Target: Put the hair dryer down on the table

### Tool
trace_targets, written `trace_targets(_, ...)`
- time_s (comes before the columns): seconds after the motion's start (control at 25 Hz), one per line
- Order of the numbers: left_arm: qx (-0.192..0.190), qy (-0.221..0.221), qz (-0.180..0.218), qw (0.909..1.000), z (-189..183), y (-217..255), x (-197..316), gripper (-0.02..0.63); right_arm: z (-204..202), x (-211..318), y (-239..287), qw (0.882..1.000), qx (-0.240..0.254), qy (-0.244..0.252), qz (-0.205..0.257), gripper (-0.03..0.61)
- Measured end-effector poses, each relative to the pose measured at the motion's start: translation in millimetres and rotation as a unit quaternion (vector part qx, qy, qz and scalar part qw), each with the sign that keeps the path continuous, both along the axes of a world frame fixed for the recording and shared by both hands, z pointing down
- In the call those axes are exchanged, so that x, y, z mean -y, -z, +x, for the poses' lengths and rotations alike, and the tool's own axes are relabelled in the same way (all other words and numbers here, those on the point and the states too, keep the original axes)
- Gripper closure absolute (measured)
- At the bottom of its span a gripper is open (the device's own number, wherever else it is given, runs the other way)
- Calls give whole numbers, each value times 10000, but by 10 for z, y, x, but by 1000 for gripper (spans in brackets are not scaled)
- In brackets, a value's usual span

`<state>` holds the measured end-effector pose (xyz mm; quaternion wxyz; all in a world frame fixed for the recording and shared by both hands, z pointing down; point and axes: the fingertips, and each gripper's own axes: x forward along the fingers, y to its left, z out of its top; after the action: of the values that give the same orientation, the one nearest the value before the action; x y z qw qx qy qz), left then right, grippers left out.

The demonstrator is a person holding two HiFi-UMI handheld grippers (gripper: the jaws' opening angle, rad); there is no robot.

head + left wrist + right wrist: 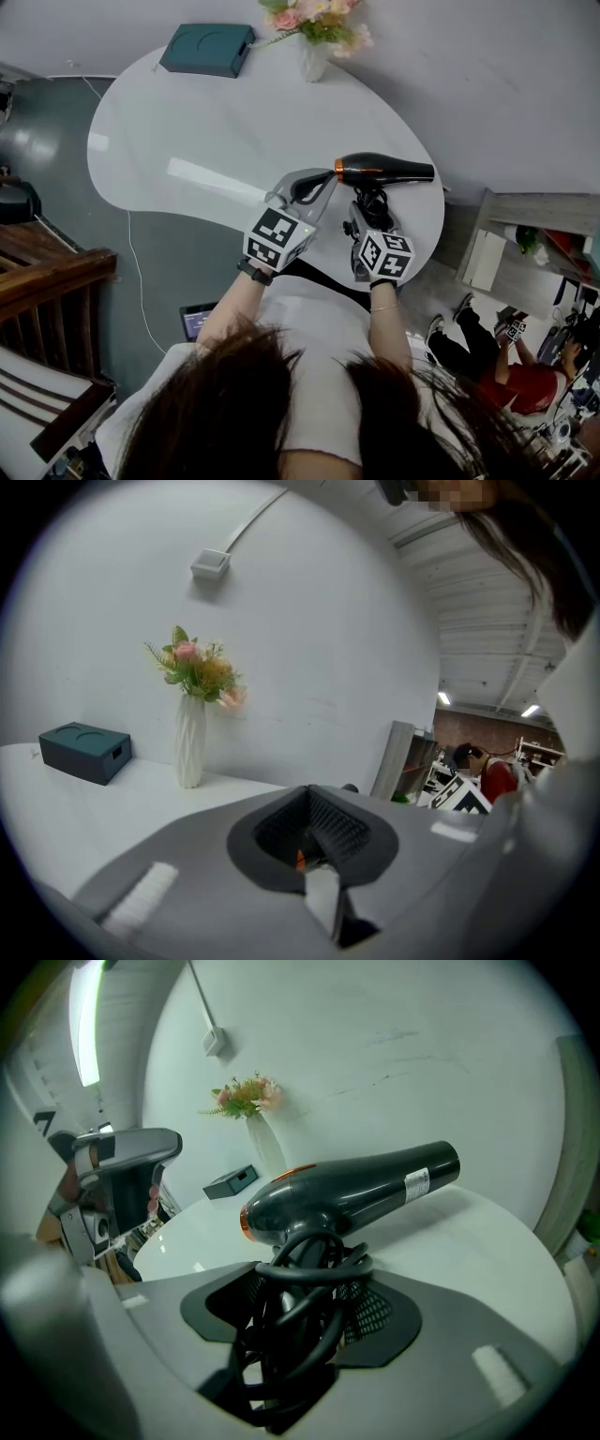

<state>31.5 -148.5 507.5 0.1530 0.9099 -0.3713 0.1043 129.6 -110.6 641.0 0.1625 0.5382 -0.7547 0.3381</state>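
Grips the black hair dryer (386,171) by its handle, coiled cord (309,1269) bundled in, with the right gripper (300,1312) clenched around both. Carries it barrel level, seemingly just above the white table (206,131), close to the near right edge. Holds the left gripper (302,190) pinched together, apparently empty, just beside the dryer's rear end. Risks a tumble off the rim if released this near the edge, given the round barrel. Could also snag on letting go, with cord loops between the jaws dragging the dryer askew.
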Motion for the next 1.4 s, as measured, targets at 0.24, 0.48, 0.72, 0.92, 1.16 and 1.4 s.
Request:
trace_targets(0.24, -9, -9, 12, 10000, 18, 17, 44, 555, 43, -6, -69, 9999, -101, 87, -78, 331)
trace_targets(0.48, -40, -79, 24, 10000, 76, 37, 72, 555, 31, -4, -105, 9996, -134, 176, -185, 327)
trace_targets(0.72, -1, -32, 74, 10000, 68, 19, 108, 555, 51, -18, -133, 9993, -110, 144, -327, 296)
trace_targets(0.92, -14, -41, 24, 10000, 59, 17, 132, 555, 65, -17, -131, 9992, -45, 94, -387, 265)
trace_targets(1.16, -25, -24, 38, 10000, 51, 35, 150, 555, 55, -26, -97, 9988, -10, 179, -446, 239)
trace_targets(1.4, -64, -34, 85, 9999, 48, 77, 164, 555, 39, -40, -18, 9986, -100, 239, -460, 219)
